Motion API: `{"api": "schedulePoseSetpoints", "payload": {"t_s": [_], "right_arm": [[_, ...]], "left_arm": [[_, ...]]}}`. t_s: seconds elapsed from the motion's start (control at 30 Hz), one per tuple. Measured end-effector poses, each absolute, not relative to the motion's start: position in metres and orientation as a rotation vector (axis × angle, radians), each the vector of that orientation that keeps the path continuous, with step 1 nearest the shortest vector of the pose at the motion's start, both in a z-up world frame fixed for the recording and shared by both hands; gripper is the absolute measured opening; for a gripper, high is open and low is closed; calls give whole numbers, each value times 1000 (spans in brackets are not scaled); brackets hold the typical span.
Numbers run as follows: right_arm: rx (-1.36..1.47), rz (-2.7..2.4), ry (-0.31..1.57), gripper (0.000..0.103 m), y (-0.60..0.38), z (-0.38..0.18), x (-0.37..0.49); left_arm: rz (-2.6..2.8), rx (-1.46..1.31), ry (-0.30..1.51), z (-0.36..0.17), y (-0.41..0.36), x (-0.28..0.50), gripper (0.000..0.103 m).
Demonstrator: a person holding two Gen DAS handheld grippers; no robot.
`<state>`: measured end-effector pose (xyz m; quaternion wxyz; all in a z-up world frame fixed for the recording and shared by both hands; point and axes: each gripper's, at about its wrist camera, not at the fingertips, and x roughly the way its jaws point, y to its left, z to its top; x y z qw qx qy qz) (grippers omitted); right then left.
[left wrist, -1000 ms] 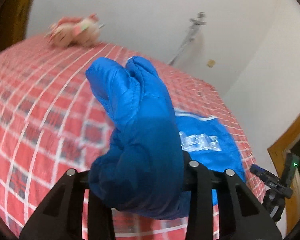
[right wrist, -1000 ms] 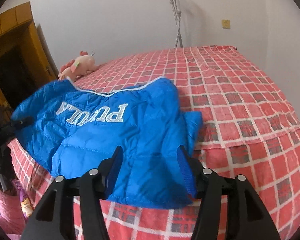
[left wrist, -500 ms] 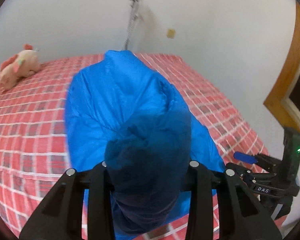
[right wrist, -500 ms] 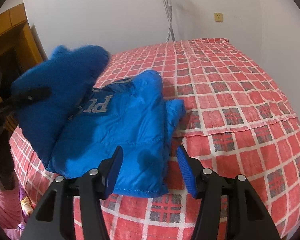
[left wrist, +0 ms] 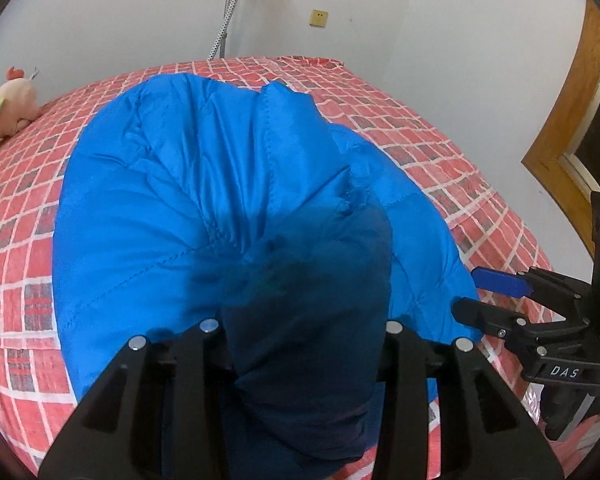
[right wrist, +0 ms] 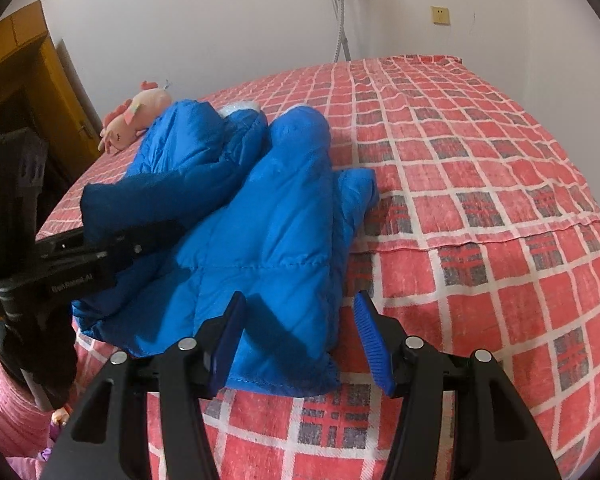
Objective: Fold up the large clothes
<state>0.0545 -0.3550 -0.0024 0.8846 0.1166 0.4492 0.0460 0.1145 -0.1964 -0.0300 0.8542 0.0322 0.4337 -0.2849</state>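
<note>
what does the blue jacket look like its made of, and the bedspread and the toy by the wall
Blue jacket: likely thin nylon or polyester shell over padding; it has a slight sheen, stitched quilt lines and puffy panels.
Bedspread: seemingly woven cotton or a blend, matte, with a red, white and grey check and soft wrinkles.
Plush toy: soft pink fabric, probably stuffed; too small to tell more.

jacket [right wrist: 268, 248]: bright blue, quilted and puffy
state: partly folded, one bunched part doubled over the rest
pose: lower layer flat, hem towards the near edge; bunched end raised off the bed
place: near corner of the red checked bed [right wrist: 480, 184]
</note>
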Motion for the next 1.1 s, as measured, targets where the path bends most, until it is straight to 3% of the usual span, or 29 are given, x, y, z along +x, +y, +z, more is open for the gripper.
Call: {"api": "schedulePoseSetpoints", "payload": {"t_s": [0.23,0.4,0.5,0.57,0.8,1.1], "right_arm": [[223,81,926,56,-354,7,55],[216,84,915,56,-353,18,59],[226,101,912,58,-353,29,65],[230,117,907,61,-353,39,70],[308,249,957,85,-341,68,102],[398,302,1176,89,-308,49,167]], "left_arm": [[-589,81,901,-19,-200,109,41],[-653,54,877,1,-194,91,60],[-705,14,852,19,-181,77,63],[-744,-30,840,30,-168,70,66],[-687,-159,782,60,-102,78,70],[-432,-71,845,24,-85,124,70]]}}
